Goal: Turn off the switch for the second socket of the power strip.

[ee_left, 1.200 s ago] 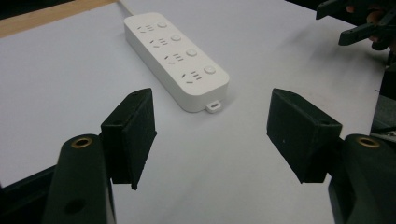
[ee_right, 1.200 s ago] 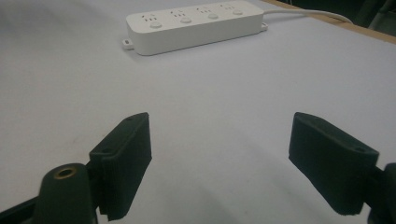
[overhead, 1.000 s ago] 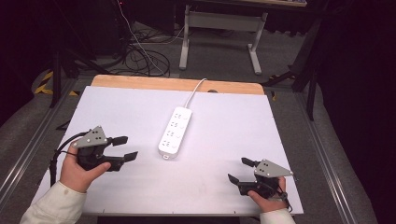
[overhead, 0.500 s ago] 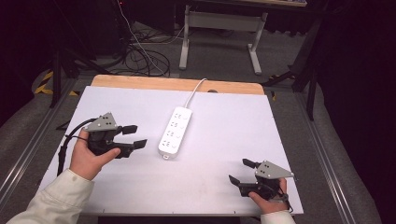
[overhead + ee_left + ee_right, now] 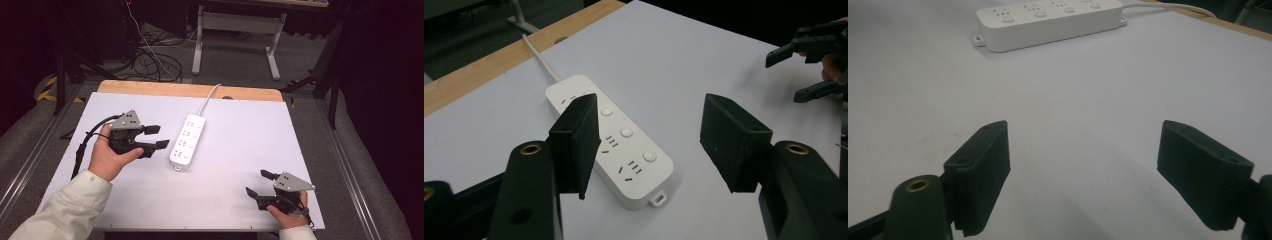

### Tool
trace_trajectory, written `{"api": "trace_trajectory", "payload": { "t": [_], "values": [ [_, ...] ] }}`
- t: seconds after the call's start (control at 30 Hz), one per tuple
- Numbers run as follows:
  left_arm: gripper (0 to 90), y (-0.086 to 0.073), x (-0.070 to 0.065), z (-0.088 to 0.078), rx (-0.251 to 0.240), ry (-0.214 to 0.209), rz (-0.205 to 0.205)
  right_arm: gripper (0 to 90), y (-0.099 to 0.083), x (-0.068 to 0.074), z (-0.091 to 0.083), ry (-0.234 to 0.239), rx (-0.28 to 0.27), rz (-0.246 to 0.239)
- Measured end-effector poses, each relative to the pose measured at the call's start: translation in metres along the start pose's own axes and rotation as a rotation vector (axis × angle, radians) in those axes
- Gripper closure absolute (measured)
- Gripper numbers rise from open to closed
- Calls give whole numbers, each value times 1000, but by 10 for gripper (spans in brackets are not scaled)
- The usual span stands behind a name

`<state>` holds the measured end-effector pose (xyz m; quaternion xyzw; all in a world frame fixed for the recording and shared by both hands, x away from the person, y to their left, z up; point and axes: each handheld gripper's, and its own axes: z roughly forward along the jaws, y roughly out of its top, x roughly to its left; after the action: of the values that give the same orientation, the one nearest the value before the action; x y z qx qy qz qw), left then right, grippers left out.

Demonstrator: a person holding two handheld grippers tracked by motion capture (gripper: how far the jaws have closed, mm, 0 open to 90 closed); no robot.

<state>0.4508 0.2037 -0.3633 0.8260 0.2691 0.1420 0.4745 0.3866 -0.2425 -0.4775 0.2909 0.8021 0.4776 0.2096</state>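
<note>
On white table [image 5: 225, 200], power strip [image 5: 187, 141], left tongs [image 5: 156, 137] closing, empty, right tongs [image 5: 259, 183] open

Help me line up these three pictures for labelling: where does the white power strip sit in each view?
High view: the power strip lies mid-table, just right of the left gripper.
Left gripper view: the strip runs diagonally at centre, partly behind the left-hand jaw.
Right gripper view: the strip lies along the top edge, far beyond the jaws.
Shared landmark: its white cord, leading off one end toward the wooden table edge.
</note>
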Motion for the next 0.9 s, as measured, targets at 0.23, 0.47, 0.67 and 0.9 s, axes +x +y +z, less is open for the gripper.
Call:
{"api": "trace_trajectory", "payload": {
  "t": [0.23,0.47,0.67,0.9],
  "values": [
    [419,9,-1,12,2,-13,-1,216,0,0,0,2,-1,-3],
    [479,12,-2,25,-32,-12,6,216,-1,-1,0,-6,-2,0],
    [658,14,0,41,-17,-24,-3,216,0,-1,-1,-1,-7,-2],
    [899,13,6,63,-12,-40,-31,216,0,0,-1,9,-10,-7]
  ]
}}
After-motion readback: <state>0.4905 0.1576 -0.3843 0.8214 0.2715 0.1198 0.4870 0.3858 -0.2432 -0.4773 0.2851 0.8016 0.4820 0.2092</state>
